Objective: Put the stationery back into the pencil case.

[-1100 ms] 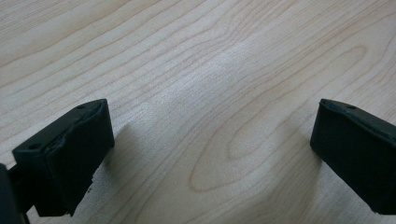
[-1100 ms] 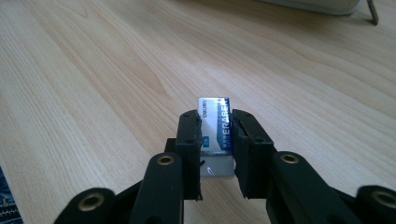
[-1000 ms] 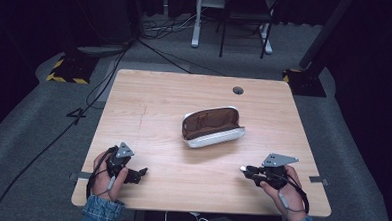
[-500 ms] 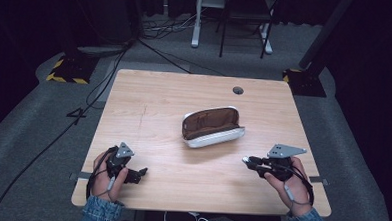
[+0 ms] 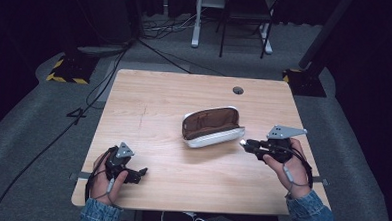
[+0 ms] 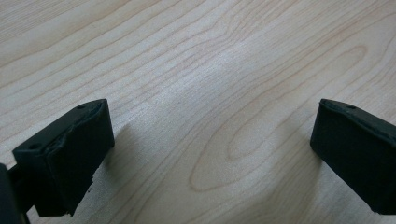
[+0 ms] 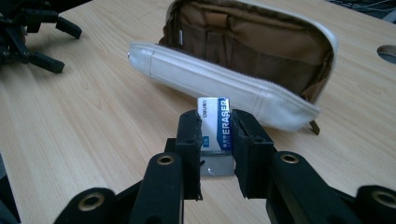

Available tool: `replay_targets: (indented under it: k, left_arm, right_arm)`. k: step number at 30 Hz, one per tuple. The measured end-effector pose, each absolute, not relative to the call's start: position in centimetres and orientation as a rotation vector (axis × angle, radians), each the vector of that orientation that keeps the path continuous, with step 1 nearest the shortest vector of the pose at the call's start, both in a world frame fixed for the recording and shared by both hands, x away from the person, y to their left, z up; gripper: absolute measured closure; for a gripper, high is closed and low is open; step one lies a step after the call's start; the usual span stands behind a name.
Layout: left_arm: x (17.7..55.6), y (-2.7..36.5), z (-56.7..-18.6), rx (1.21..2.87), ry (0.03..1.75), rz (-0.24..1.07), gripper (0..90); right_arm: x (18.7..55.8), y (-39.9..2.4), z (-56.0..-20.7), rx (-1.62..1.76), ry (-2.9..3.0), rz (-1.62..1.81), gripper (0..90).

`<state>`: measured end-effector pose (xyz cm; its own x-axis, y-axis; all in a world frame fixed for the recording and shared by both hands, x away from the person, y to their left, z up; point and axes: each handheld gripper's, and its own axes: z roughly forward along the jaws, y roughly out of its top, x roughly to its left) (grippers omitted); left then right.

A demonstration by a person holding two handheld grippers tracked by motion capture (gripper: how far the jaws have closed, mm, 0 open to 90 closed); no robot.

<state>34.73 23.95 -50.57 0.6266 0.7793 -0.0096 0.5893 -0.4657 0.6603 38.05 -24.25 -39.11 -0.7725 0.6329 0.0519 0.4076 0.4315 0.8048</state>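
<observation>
- High view: my right gripper [image 5: 246,142] sits just right of the pouch [image 5: 212,126], tips pointing at its near right corner, v. close but I can't tell if touching. Pouch lies open mid-table [image 5: 159,96], brown lining up. Left gripper [image 5: 133,174] rests well left of the pouch, near the front edge, hand wrapped round it.
- Left gripper view: jaws spread wide, nothing betw. them, bare wood grain under.
- Right gripper view: jaws pinching the eraser [image 7: 214,122], upright, white w/ blue sleeve, label readable. It's clamped by its lower half; upper half sticks out past the pads. Pouch's white padded wall is directly beyond it, the open brown inside further back.
- Risks, as I judge them: eraser is low relative to the pouch wall, so pushing straight on would butt it into the wall and shove the pouch away, since nothing is holding it. Grip is on a smooth sleeve; a knock vs. the rim could twist or pop the eraser out. Left gripper is too far off to steady the pouch.
- Vs. a sec ago: right gripper has come up off the table and in toward the pouch; before it lay lower, further from the pouch. Left gripper and pouch unchanged.
</observation>
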Motion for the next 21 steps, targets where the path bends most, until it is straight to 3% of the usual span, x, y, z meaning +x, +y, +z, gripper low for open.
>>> replay_targets:
  k: [21]
  left_arm:
    - [34.7, 24.0, -50.6, 2.216, 1.067, 0.389, 0.1]
  right_arm:
    - [42.6, -19.7, -37.8, 0.857, 2.422, 1.291, 74.0]
